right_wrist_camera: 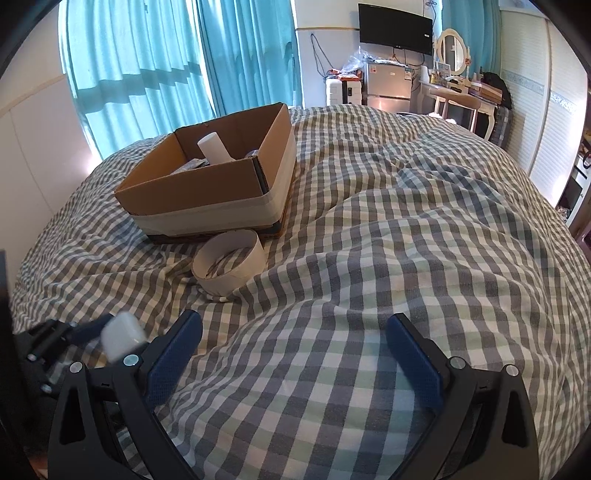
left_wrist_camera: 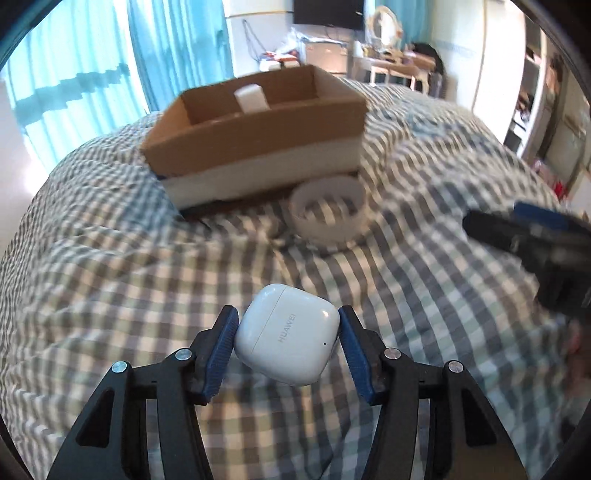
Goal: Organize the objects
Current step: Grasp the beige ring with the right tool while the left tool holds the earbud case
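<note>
One risk: left claw (left_wrist_camera: 287, 334) pinches the earbud case (left_wrist_camera: 288, 334) skewed, by rounded corners; it may twist free.
Right claw (right_wrist_camera: 295, 354): gaping, empty, lower centre.

Bedroom with a bed under a grey-and-white checked quilt (right_wrist_camera: 369, 258).
Beyond the bed, daylight glows through turquoise curtains (right_wrist_camera: 147, 66); right of them a black wall television (right_wrist_camera: 395, 27), small silver fridge (right_wrist_camera: 388, 85) and cream dressing table (right_wrist_camera: 458, 98).

right gripper (right_wrist_camera: 294, 354) jaws wide, empty | cardboard box (right_wrist_camera: 192, 192) on checked bedspread (right_wrist_camera: 369, 258)
</note>
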A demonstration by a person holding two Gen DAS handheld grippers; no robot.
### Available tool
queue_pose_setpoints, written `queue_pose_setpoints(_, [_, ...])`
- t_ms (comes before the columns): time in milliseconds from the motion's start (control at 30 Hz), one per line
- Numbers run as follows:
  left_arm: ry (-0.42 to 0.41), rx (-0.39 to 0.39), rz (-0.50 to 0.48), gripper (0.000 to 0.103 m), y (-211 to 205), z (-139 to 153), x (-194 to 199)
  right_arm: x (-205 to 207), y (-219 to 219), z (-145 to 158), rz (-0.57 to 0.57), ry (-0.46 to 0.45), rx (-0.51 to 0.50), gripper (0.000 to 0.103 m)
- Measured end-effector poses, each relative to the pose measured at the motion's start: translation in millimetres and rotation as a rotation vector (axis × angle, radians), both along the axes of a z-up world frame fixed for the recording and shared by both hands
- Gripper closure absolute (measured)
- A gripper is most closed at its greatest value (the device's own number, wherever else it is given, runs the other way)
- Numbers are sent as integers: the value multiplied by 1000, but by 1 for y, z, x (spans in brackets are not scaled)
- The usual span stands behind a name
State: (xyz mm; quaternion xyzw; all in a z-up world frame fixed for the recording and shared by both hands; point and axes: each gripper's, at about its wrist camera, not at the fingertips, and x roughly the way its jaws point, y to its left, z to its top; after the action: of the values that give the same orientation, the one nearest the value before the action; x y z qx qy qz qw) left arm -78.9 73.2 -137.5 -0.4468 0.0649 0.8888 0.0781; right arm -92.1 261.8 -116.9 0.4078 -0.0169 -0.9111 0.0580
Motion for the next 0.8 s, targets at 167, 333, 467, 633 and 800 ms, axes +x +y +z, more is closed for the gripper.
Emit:
queue_pose_setpoints(167, [21,17,71,46,-27,16,-9,-3,-14,5,37,20,36,3])
queue_pose_setpoints(333, [44,32,128,46,-58,30,-28,-22,-45,5,109,10,66,3])
queue_pose_setpoints(467, [52,34,149,46,-69,31,-46,-49,-71,-12,148,-57,82,3])
queue_pose_setpoints(633, [61,27,154,46,-74,24,-73,-83,-94,-35,162,-132,116,3])
queue_pose_setpoints(800, [14,53,163,46,-83,0,-86,-110,-105,-56,153,-179,137,3])
